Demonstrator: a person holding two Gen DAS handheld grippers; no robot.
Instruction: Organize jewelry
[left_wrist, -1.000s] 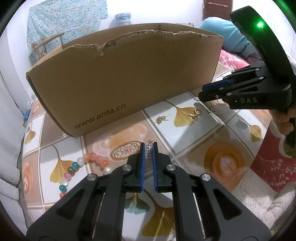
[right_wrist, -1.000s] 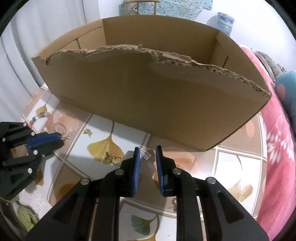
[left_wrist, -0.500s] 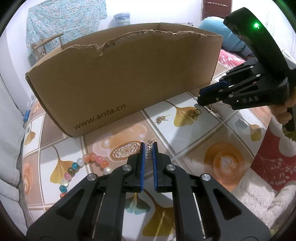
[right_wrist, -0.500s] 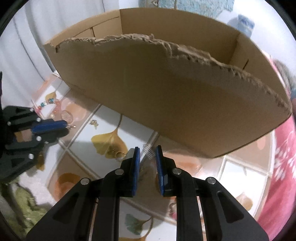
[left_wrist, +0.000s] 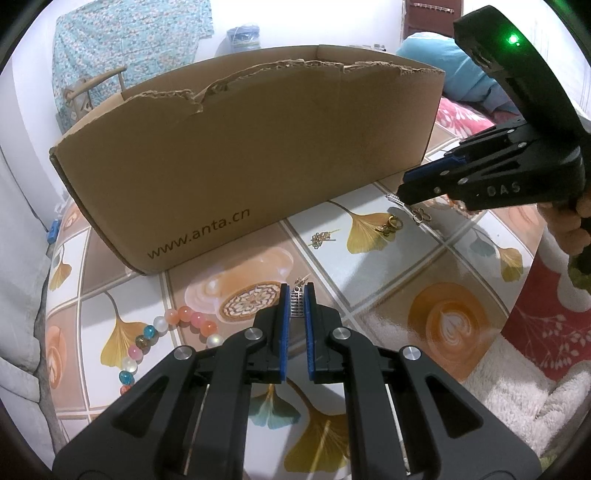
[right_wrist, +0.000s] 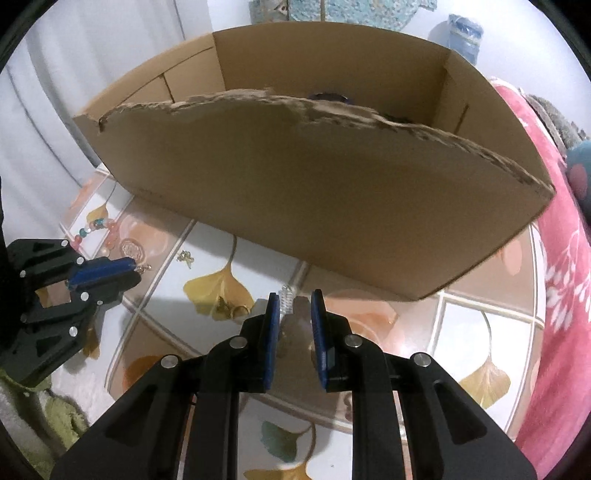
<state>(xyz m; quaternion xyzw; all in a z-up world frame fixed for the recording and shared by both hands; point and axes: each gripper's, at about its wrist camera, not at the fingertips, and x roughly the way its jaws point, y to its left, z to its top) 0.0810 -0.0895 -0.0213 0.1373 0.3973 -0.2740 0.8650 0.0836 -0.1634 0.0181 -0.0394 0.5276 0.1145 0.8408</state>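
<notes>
My left gripper (left_wrist: 296, 301) is shut on a small silver ridged earring (left_wrist: 296, 305), held just above the table; it also shows in the right wrist view (right_wrist: 107, 271). My right gripper (right_wrist: 293, 308) is shut on a small clear ridged piece (right_wrist: 285, 297), raised in front of the cardboard box (right_wrist: 314, 192); it shows at right in the left wrist view (left_wrist: 404, 192). Gold earrings (left_wrist: 388, 226) and a gold charm (left_wrist: 322, 238) lie on the table. A bead bracelet (left_wrist: 166, 332) lies at left.
The open box (left_wrist: 240, 155) with a torn front rim stands at the back of the patterned table (left_wrist: 443, 321). A white fluffy cloth (left_wrist: 517, 391) and red fabric (right_wrist: 561, 295) lie at the right edge.
My right gripper rose and moved closer to the box with the piece in it; the box interior now shows. My left gripper stayed still with its earring.
</notes>
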